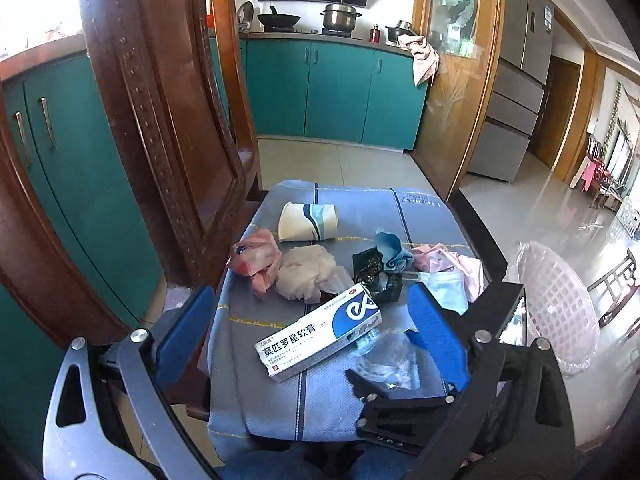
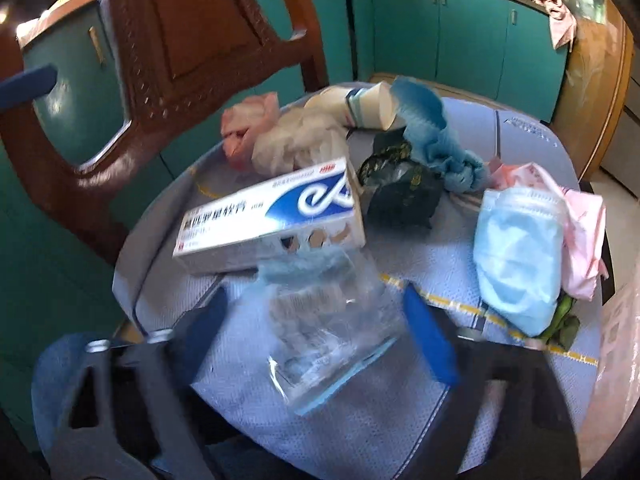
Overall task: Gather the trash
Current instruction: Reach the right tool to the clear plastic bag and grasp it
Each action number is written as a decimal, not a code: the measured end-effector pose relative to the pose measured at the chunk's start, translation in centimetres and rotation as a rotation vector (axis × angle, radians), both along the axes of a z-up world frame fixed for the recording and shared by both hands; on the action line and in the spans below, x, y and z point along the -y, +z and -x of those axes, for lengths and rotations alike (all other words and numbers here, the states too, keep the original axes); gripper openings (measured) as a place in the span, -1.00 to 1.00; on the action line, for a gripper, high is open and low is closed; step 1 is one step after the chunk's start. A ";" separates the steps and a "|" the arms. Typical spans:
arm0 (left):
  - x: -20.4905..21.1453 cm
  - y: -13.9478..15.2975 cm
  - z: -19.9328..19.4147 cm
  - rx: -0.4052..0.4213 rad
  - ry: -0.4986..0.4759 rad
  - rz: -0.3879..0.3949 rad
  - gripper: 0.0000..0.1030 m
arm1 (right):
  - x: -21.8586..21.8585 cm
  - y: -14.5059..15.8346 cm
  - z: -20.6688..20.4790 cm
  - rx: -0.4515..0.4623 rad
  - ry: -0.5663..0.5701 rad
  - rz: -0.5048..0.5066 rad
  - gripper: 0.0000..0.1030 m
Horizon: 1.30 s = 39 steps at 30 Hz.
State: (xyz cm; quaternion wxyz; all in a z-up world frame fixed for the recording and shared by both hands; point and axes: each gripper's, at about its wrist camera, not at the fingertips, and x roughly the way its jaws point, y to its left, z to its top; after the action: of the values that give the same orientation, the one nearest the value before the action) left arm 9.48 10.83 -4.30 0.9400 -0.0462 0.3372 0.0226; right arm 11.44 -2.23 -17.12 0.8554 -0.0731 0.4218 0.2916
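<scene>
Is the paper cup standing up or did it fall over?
It is tipped over. The paper cup lies on its side on the blue cloth, and the right wrist view shows its round bottom facing sideways.

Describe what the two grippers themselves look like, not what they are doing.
The left gripper has two flat blue fingers on grey metal linkage arms with cut-out slots and round silver bolts, plus black bracket parts. The right gripper looks the same: blue fingers, grey slotted arms, silver bolts. No cables or sleeves show.
</scene>
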 end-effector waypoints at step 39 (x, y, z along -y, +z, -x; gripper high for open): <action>1.4 -13.6 -10.6 -0.519 -0.115 -0.090 0.87 | 8.5 2.2 4.8 0.027 -0.077 -0.023 0.69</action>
State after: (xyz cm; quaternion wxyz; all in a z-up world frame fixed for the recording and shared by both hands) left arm 20.07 9.45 -17.94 0.8230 0.0224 0.5676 -0.0050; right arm 6.69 -10.73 -14.93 0.8723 -0.0508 0.4095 0.2625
